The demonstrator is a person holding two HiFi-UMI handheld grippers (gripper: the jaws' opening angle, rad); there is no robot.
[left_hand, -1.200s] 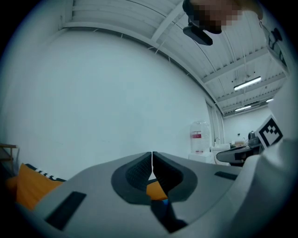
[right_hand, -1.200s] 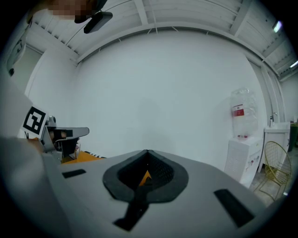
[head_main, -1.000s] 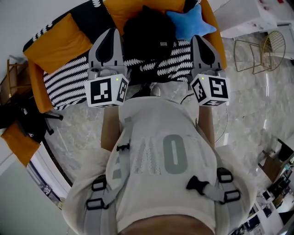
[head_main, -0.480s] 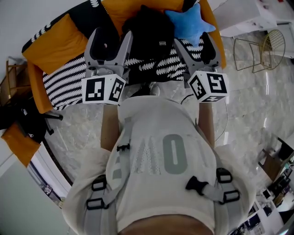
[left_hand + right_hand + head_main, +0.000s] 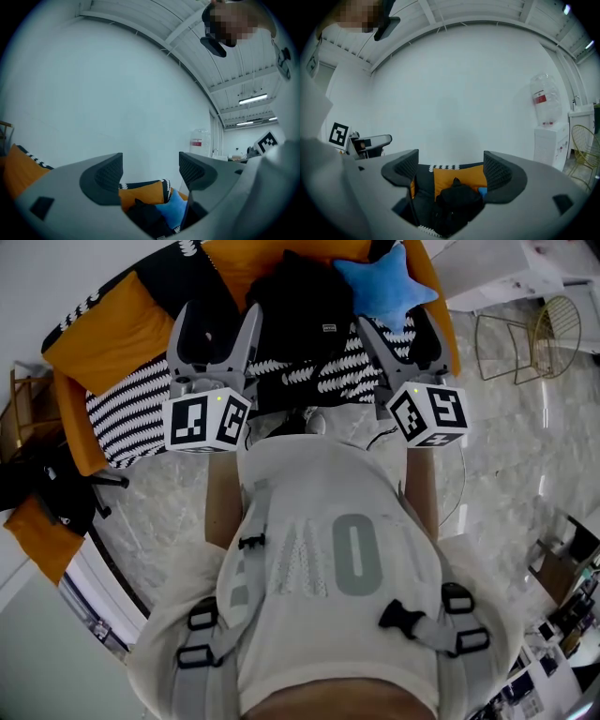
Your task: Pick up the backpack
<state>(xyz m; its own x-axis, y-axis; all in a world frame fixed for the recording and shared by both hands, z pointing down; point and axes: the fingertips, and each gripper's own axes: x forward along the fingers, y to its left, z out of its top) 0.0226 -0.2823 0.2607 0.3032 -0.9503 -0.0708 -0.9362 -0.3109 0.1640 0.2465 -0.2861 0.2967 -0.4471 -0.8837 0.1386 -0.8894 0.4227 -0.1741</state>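
The black backpack (image 5: 300,306) sits upright on the sofa's striped seat (image 5: 131,399), against an orange back cushion. It shows low in the left gripper view (image 5: 147,218) and in the right gripper view (image 5: 457,199). My left gripper (image 5: 217,315) (image 5: 150,164) hovers in front of the sofa, left of the backpack, its jaws opening with nothing between them. On the other side my right gripper (image 5: 398,320) (image 5: 451,161) stands wide open and empty, below a blue star cushion (image 5: 380,287). Neither gripper touches the backpack.
An orange cushion (image 5: 117,329) lies at the sofa's left end. A gold wire chair (image 5: 525,343) and a white cabinet (image 5: 497,273) stand to the right. Dark gear (image 5: 37,484) lies on the marble floor at left. A water dispenser (image 5: 543,101) stands against the wall.
Both grippers' jaws have gone from shut to spread apart. Both have rolled slightly and edged a little toward the sofa.
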